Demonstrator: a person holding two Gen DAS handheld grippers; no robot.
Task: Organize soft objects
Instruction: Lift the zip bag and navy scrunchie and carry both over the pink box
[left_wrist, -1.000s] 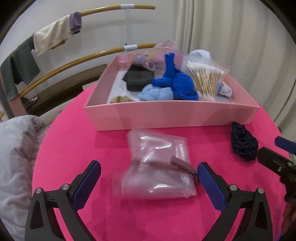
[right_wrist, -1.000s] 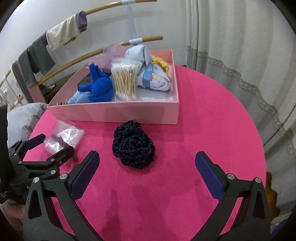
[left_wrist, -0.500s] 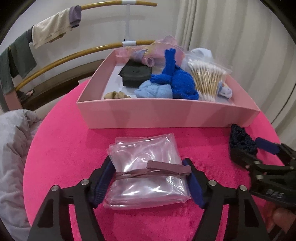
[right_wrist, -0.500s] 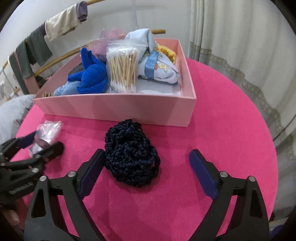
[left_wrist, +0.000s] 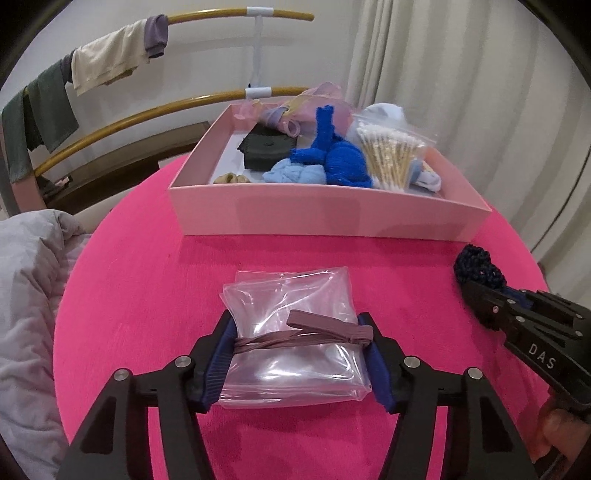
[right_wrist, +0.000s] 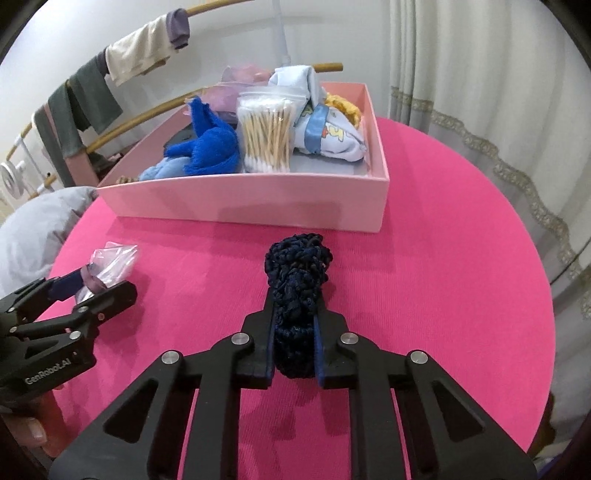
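Pink cloth, left wrist view: covers the round table (left_wrist: 140, 266).
Clear plastic bag (left_wrist: 295, 332): lies on the cloth in front of the pink box (left_wrist: 325, 216), a mauve band (left_wrist: 314, 332) wound round its middle.
Left gripper (left_wrist: 299, 360): both blue pads pressed into the bag's sides at the band.
Right gripper (left_wrist: 480, 295): only its side shows here (tip at the dark knit).

Pink box, right wrist view: holds a blue cloth (right_wrist: 210, 147), a bag of cotton swabs (right_wrist: 267, 138) and a pale blue garment (right_wrist: 332, 136).
Navy crocheted piece (right_wrist: 297, 291): on the cloth, near the box's front wall.
Right gripper (right_wrist: 295, 339): clamped on the piece's near end, squeezing it narrow.
Left gripper (right_wrist: 99, 284): at the left edge, bag between its fingers.
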